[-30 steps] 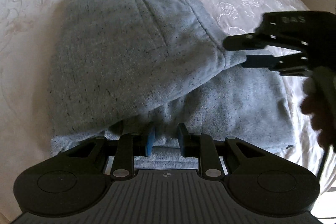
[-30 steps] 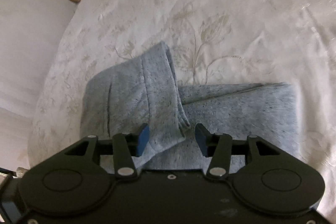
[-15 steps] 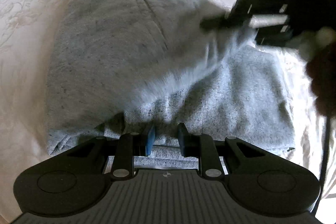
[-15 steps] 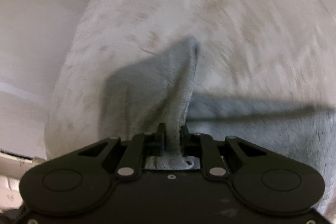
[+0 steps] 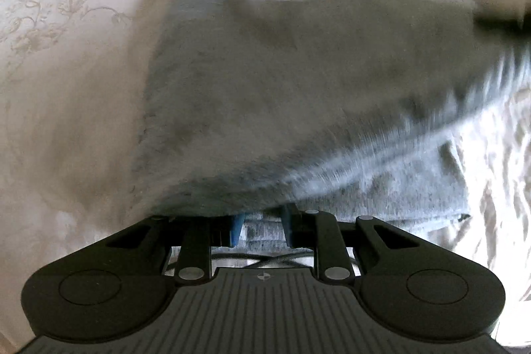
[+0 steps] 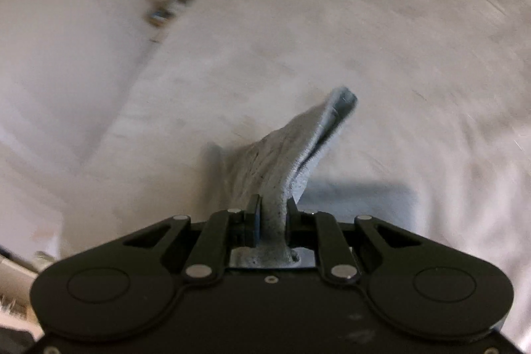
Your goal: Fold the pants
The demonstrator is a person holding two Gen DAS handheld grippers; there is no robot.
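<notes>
Grey knit pants [image 5: 298, 95] lie on the pale embroidered bedspread [image 5: 66, 72]. Left gripper [image 5: 262, 229], nearest, has its blue pads narrowly apart with the near edge of the fabric bunched between them. Right gripper [image 6: 272, 223] is clamped tight on a lifted fold of the pants [image 6: 292, 155], view blurred beyond

Right black two-finger gripper [image 6: 271, 223] pinches hard, jaws nearly together on a bunched fold of grey knit pants [image 6: 292, 155]. Left black blue-padded gripper [image 5: 261, 229] angles steeply down, pads close together, gripping the pants' near edge.
</notes>
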